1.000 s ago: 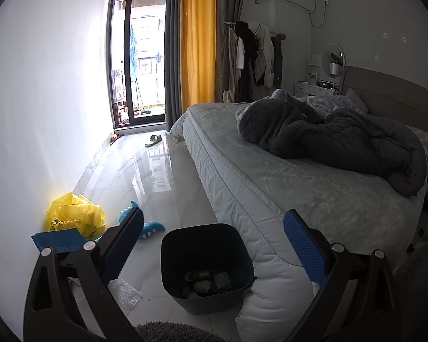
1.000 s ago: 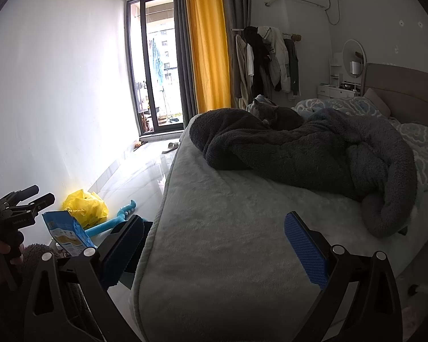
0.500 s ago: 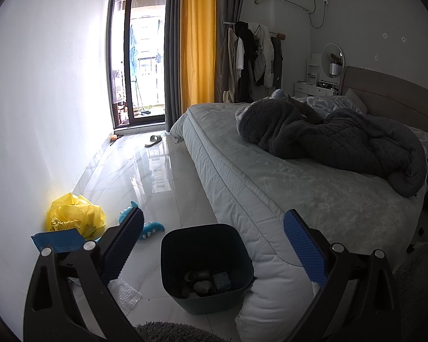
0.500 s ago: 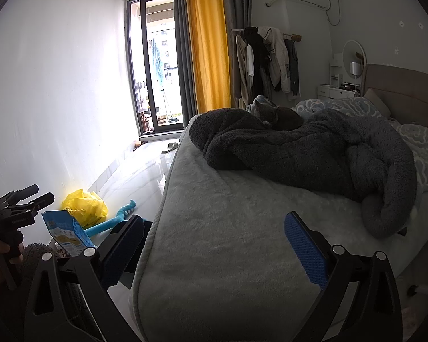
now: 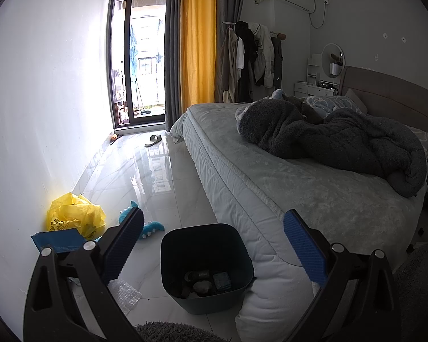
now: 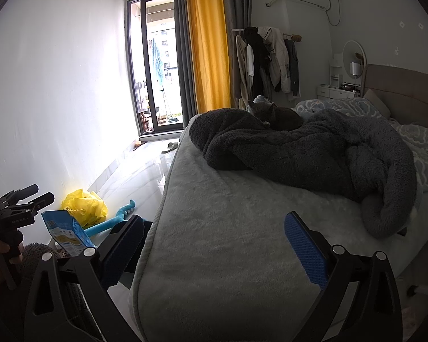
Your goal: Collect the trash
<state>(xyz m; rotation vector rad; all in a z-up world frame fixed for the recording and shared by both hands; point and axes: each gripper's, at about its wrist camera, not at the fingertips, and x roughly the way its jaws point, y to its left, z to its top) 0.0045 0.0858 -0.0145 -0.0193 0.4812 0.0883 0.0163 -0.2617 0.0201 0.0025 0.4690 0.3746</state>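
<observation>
Glossy white tiled floor beside a grey bed; dark bin holding trash at its foot; yellow bag by wall; left tool and right tool both spread apart, empty

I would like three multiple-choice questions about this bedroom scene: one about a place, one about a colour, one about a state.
1. Where does the dark bin stand?
A. on the bed
B. on the floor beside the bed
C. by the balcony door

2. What colour is the crumpled plastic bag by the wall?
A. yellow
B. red
C. white

3. How is the left gripper?
A. shut on a bag
B. shut, empty
C. open, empty

Answers: 1 B, it sits on the tiles against the mattress corner; 2 A, it is bright yellow; 3 C, the blue pads stand wide apart with nothing between.
</observation>
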